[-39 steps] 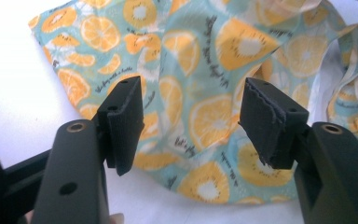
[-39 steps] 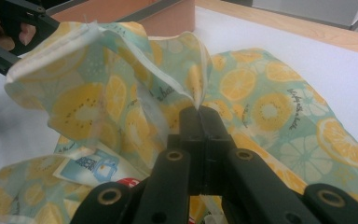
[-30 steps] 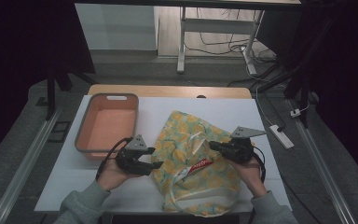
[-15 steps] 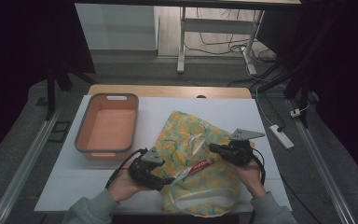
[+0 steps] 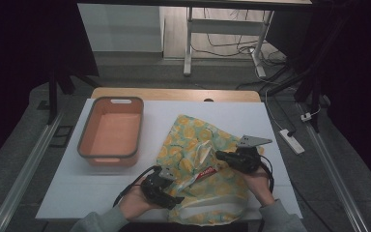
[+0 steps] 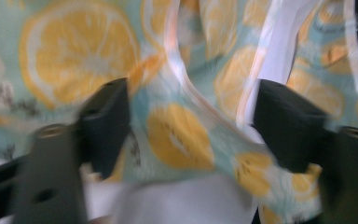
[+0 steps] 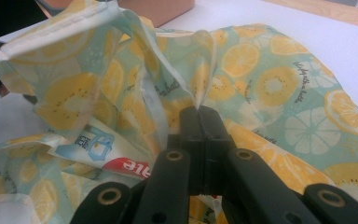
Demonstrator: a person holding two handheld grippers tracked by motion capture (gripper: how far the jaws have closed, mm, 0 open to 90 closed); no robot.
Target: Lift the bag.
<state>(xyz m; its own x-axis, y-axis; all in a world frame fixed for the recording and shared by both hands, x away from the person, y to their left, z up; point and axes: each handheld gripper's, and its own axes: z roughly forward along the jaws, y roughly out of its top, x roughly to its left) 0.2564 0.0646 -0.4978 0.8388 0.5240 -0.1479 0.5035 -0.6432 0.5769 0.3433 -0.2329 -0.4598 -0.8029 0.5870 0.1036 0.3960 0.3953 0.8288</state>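
Note:
A lemon-print fabric bag point(image 5: 193, 145) lies crumpled on the white table point(image 5: 270, 125). A white packet with a red label point(image 5: 205, 172) pokes out of its mouth. My right gripper point(image 5: 218, 155) is shut on a raised fold of the bag's rim point(image 7: 199, 100) and holds it up. My left gripper point(image 5: 174, 193) is at the bag's near left edge. Its jaws have just been closing, and they stand apart point(image 6: 191, 121) with bag fabric point(image 6: 177, 135) between them; the pads are not pressing on it.
An orange basin point(image 5: 84, 135) sits empty on the left half of the table, its near corner point(image 7: 158, 9) showing behind the bag. A power strip point(image 5: 290, 141) lies on the floor to the right. A desk frame point(image 5: 188, 43) stands beyond the table.
My left gripper has moved right and toward the near edge, from beside the bag onto its near left edge. The right gripper has kept still on the rim.

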